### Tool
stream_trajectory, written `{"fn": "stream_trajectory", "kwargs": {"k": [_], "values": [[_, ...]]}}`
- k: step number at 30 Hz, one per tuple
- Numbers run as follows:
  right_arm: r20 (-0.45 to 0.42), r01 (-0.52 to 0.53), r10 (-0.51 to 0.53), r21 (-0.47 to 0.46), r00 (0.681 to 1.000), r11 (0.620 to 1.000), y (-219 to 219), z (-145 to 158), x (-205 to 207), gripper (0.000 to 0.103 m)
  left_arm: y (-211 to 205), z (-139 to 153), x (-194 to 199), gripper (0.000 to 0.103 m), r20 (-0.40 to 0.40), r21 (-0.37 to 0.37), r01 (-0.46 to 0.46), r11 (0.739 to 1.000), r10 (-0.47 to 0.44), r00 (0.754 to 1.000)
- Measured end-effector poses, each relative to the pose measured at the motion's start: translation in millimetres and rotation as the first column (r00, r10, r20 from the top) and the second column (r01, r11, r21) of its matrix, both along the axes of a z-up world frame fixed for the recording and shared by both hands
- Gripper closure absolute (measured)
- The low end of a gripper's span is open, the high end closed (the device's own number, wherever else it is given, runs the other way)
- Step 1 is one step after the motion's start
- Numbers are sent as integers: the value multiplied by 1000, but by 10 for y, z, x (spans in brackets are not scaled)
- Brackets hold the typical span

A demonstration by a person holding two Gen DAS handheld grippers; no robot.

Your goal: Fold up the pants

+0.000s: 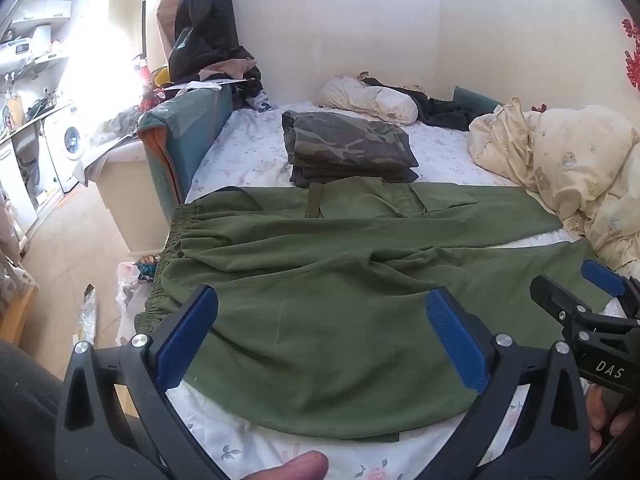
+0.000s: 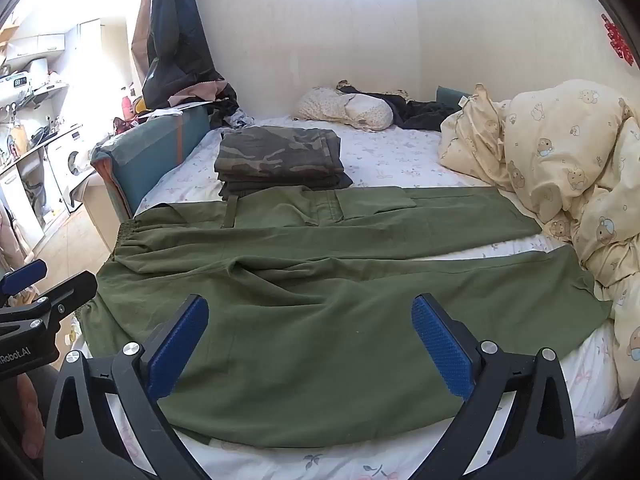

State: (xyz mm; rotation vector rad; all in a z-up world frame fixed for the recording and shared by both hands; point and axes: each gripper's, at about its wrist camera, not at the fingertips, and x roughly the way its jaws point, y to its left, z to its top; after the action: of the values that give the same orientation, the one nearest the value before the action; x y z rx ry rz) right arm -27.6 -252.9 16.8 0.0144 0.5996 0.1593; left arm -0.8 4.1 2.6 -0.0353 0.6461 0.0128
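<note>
While the green pants point(image 2: 320, 280) lie spread flat across the near part of the bed point(image 2: 384, 156), waistband point(image 2: 132, 232) at the left edge and both legs run out to the right toward the cream duvet point(image 2: 560, 152), no fold is seen in them yet. Cloth is judged soft, light and limp: woven cotton by the look, likely to sag and drag once lifted, not slippery. A flap pocket point(image 2: 372, 200) sits on the far leg and would add a little bulk there. Best hold is judged to be at two points of one edge together: the elastic waistband with one claw, the hem or outer seam of the near leg with the other, so the layer is carried over evenly. A folded camouflage stack point(image 2: 280, 152) is noted just behind the pants, touching or nearly so.

Left gripper point(image 1: 324, 336) is held spread to its widest above the near leg, nothing pinched, pads clear of the cloth as far as can be told. Right gripper point(image 2: 312, 340) is likewise fully spread, empty, poised over the same leg.
</note>
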Motion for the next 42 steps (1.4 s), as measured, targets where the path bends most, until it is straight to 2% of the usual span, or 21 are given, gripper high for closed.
{"fn": "stream_trajectory", "kwargs": {"k": [8,16,24,42], "values": [[-4,-1,1,1,1000,1000,-2,-11,1,0,138,-19,-2,0,-1,-3,-3,1000,3,1000],[-11,-2,2,4,1000,1000,-14,-31,24,0,52,-52,-22,0,2,16,-11,1000,11,1000],[-16,0,0,4,1000,1000,-25,-57,31,0,129,-54,-23,0,-4,8,-16,1000,16,1000],[-12,-1,1,4,1000,1000,6,-50,24,0,5,-65,10,0,-3,14,-15,1000,15,1000]]}}
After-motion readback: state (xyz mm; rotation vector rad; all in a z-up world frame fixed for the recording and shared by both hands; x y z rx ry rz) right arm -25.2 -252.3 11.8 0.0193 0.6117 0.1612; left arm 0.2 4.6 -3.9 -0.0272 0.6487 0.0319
